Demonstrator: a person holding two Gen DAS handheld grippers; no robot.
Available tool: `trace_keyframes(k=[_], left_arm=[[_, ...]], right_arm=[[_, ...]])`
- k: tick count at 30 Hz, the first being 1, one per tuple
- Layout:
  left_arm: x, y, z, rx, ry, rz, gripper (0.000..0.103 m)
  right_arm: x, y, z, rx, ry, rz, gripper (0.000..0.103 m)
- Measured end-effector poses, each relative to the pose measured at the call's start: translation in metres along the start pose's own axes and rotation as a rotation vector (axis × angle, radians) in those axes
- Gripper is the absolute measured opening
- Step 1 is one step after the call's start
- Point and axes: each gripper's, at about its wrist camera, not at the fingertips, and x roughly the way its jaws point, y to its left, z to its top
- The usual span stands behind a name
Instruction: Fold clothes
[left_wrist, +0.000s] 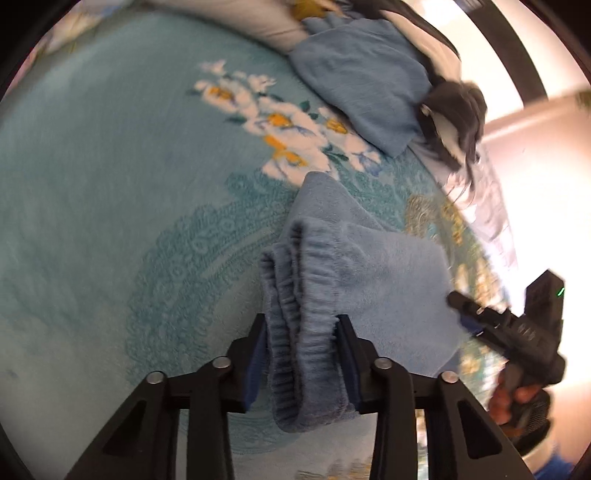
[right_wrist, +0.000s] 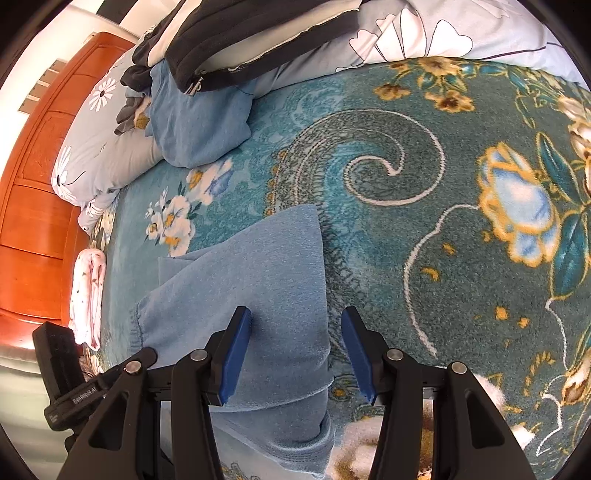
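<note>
Light blue fleece trousers (left_wrist: 369, 277) lie folded on a teal flowered blanket (left_wrist: 110, 184). My left gripper (left_wrist: 301, 325) is shut on their bunched elastic waistband (left_wrist: 306, 332), which hangs between the blue pads. In the right wrist view the same trousers (right_wrist: 266, 280) spread flat under my right gripper (right_wrist: 295, 317). It is open, one finger over the cloth and the other just past its right edge, over the blanket (right_wrist: 406, 184). The right gripper (left_wrist: 461, 306) also shows at the far right in a hand, blurred.
Another folded blue garment (right_wrist: 199, 118) and a dark striped jacket (right_wrist: 240, 37) lie at the far side by a grey flowered pillow (right_wrist: 96, 147). A folded pink cloth (right_wrist: 86, 295) sits at the bed's left edge. Behind it stands an orange wooden headboard (right_wrist: 40, 184).
</note>
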Motion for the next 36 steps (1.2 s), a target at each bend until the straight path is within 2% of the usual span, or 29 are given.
trace_keyframes(k=[2, 3, 8, 11, 17, 21, 23, 25, 29, 33, 36], left_arm=[[-0.005, -0.008, -0.001, 0.072, -0.022, 0.030, 0.026], [-0.007, -0.010, -0.002, 0.093, -0.030, 0.036, 0.026], [-0.015, -0.012, -0.001, 0.125, -0.070, 0.040, 0.020], [-0.022, -0.026, 0.003, 0.178, -0.103, 0.020, 0.018], [-0.038, -0.046, 0.024, 0.302, -0.147, -0.067, 0.018], [-0.021, -0.022, 0.038, 0.257, -0.078, -0.047, 0.018], [-0.003, -0.004, 0.037, 0.219, -0.016, -0.009, 0.019], [0.009, 0.007, 0.034, 0.185, 0.012, -0.002, 0.019], [0.009, 0.013, 0.037, 0.120, 0.007, -0.027, 0.022], [-0.005, 0.011, 0.042, 0.086, 0.017, -0.035, 0.027], [-0.033, -0.001, 0.042, 0.100, -0.068, -0.024, 0.034]], right_arm=[[0.000, -0.001, 0.000, 0.004, -0.001, 0.001, 0.052], [0.000, -0.002, 0.000, 0.005, -0.001, 0.002, 0.052], [0.000, -0.004, 0.000, 0.014, -0.002, 0.004, 0.052], [0.000, -0.006, 0.000, 0.020, -0.003, 0.006, 0.052], [-0.007, -0.011, 0.003, 0.033, -0.025, 0.001, 0.052], [-0.013, -0.015, 0.006, 0.043, -0.043, -0.004, 0.052], [-0.015, -0.014, 0.006, 0.034, -0.042, -0.005, 0.052], [-0.017, -0.010, 0.006, 0.020, -0.034, -0.001, 0.052], [-0.018, 0.011, 0.007, -0.048, -0.009, 0.020, 0.052], [-0.016, 0.049, 0.003, -0.220, 0.022, 0.020, 0.052], [-0.009, 0.068, -0.007, -0.340, 0.066, 0.003, 0.052]])
